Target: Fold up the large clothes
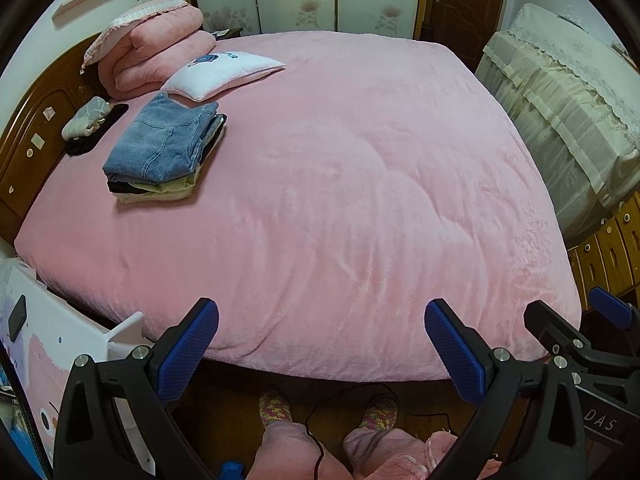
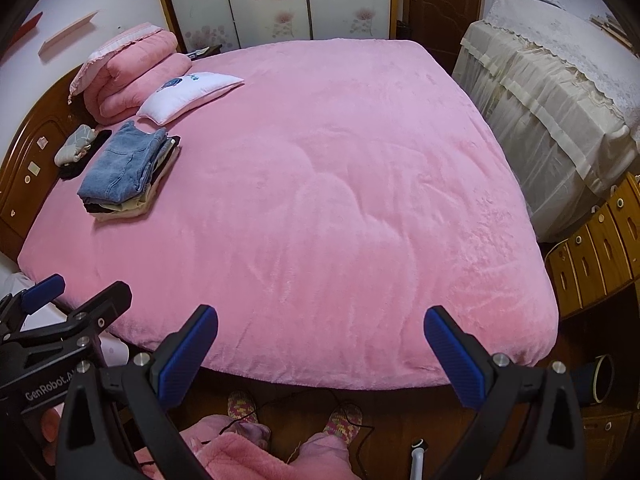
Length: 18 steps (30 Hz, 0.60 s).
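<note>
Pink bedding [image 1: 340, 200] fills both views, bare across the middle as folding space. Folded clothes [image 1: 164, 152], jeans on top, sit stacked at upper left, out of the way. My left tongs [image 1: 320, 352] and right tongs [image 2: 320, 356] hang released, holding nothing, at the bed's near edge.

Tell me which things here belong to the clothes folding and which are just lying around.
Folding job: stack of folded clothes, jeans on top; left gripper and right gripper, both open and empty.

Lying about: white pillow, rolled pink quilt, grey pouch.
</note>
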Available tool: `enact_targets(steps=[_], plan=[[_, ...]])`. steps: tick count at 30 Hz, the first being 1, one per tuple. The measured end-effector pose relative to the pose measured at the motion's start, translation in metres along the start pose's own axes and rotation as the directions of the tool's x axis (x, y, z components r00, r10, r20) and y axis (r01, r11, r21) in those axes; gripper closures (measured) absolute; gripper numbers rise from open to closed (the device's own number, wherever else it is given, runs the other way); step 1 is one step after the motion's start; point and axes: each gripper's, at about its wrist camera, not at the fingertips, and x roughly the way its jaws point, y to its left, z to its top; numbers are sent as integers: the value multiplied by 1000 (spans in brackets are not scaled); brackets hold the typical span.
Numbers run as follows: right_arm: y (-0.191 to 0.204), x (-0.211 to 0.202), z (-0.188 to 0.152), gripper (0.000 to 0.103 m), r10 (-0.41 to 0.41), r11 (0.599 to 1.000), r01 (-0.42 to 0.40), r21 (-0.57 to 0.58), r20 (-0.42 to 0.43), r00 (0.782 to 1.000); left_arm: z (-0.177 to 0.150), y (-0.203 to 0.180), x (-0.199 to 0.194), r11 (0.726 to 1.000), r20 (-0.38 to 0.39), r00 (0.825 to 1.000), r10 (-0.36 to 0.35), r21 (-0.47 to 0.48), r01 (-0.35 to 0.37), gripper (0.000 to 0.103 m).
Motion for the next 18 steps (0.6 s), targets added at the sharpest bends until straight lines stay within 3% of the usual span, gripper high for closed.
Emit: enact_targets(steps=[18], plan=[[-2,1,-3,0,-3,1000,3,6,-20,1000,-3,0,1,1000,-14,1000,6,7,-6,1]])
